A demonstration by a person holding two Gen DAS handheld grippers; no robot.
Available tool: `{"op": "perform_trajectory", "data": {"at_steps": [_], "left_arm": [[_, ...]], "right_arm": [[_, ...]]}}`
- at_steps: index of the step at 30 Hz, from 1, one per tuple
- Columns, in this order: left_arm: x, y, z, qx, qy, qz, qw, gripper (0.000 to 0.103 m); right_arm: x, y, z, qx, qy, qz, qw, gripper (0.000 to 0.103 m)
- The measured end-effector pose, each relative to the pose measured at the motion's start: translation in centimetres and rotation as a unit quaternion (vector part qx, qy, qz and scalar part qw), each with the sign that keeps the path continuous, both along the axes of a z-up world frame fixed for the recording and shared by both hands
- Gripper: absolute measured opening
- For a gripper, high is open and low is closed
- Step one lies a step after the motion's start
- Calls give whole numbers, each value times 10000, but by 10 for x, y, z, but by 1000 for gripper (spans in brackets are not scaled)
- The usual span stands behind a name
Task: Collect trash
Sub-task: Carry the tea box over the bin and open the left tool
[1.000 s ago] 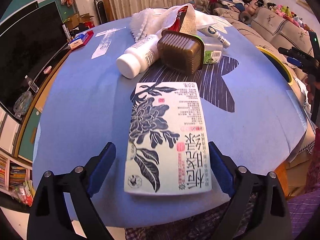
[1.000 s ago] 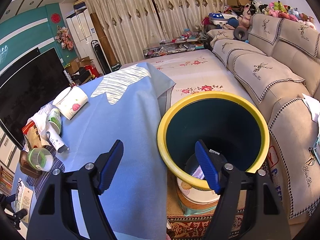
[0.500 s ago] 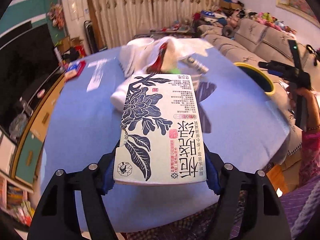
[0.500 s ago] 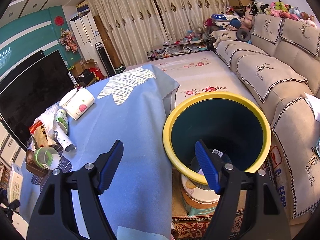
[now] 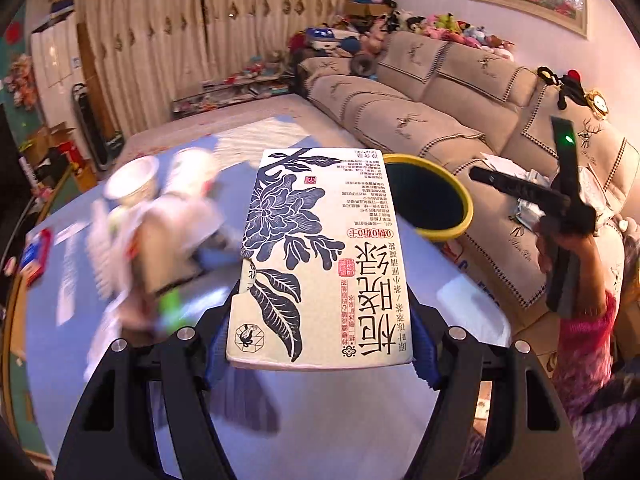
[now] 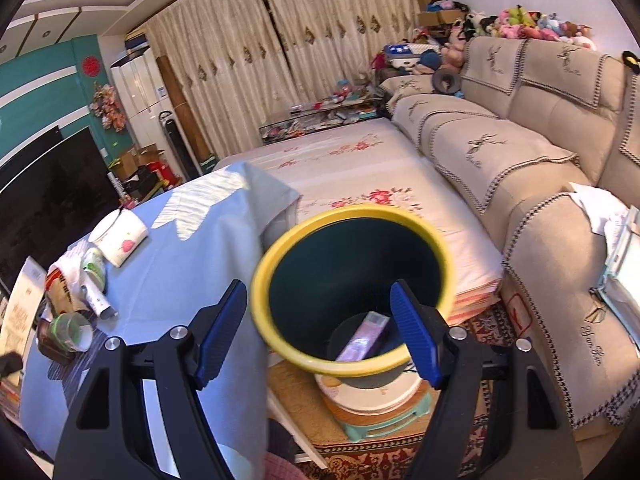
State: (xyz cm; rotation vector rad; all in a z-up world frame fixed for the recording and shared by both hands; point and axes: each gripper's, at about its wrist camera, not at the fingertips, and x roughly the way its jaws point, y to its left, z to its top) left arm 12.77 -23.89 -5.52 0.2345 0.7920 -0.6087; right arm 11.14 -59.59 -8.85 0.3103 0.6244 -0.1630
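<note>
My left gripper [image 5: 316, 344] is shut on a flat pale tea box [image 5: 320, 256] with dark blue flower print, held above the blue table and pointing toward the yellow-rimmed dark bin [image 5: 430, 200]. The box also shows at the left edge of the right wrist view [image 6: 20, 304]. My right gripper [image 6: 316, 336] is open and empty, hovering over the bin [image 6: 352, 292], which holds a pinkish box [image 6: 364, 338]. The right gripper shows in the left wrist view [image 5: 560, 208], held beside the bin.
More trash lies on the blue tablecloth [image 6: 180, 264]: a paper cup [image 6: 120, 236], a tube [image 6: 96, 300], a green-rimmed container [image 6: 70, 330] and a snack bag [image 6: 60, 284]. A beige sofa [image 6: 540, 152] stands right of the bin. A TV [image 6: 48, 176] is at left.
My left gripper closed on the tea box, lifted it off the table and swung it right toward the bin. My right gripper shifted slightly over the bin, still open.
</note>
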Motion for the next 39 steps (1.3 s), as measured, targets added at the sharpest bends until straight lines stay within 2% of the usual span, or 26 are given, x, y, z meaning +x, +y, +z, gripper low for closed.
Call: {"op": "perform_trajectory", "data": {"at_steps": [5, 9, 12, 17, 21, 26, 28, 29, 33, 37, 39], "left_arm": [[43, -93, -9, -29, 197, -512, 9985, 70], [66, -168, -19, 57, 186, -785, 9967, 71], [91, -216, -36, 182, 389, -876, 9952, 71], [133, -270, -75, 481, 663, -840, 9931, 71], [155, -293, -101, 612, 889, -733, 9915, 71], [168, -296, -117, 669, 1022, -558, 9909, 72], [167, -290, -114, 559, 1111, -489, 9910, 81], [166, -286, -109, 492, 1115, -463, 9915, 82], [143, -255, -76, 207, 923, -454, 9945, 83], [105, -195, -31, -170, 537, -356, 9978, 93], [84, -159, -13, -319, 300, -237, 9988, 94]], "right_arm": [[-17, -32, -6, 109, 22, -352, 9993, 70], [-29, -55, -11, 187, 42, -560, 9982, 70], [-38, -71, -15, 253, 50, -712, 9971, 70], [-49, -90, -23, 312, 85, -940, 9950, 71], [-53, -102, -33, 408, 153, -1076, 9932, 73], [-51, -105, -38, 466, 214, -1107, 9925, 74], [-51, -103, -38, 461, 218, -1103, 9926, 74], [-52, -102, -38, 459, 215, -1102, 9926, 74], [-51, -92, -37, 483, 203, -1046, 9931, 75], [-44, -77, -37, 506, 221, -868, 9947, 75], [-38, -64, -36, 482, 240, -725, 9959, 75]]}}
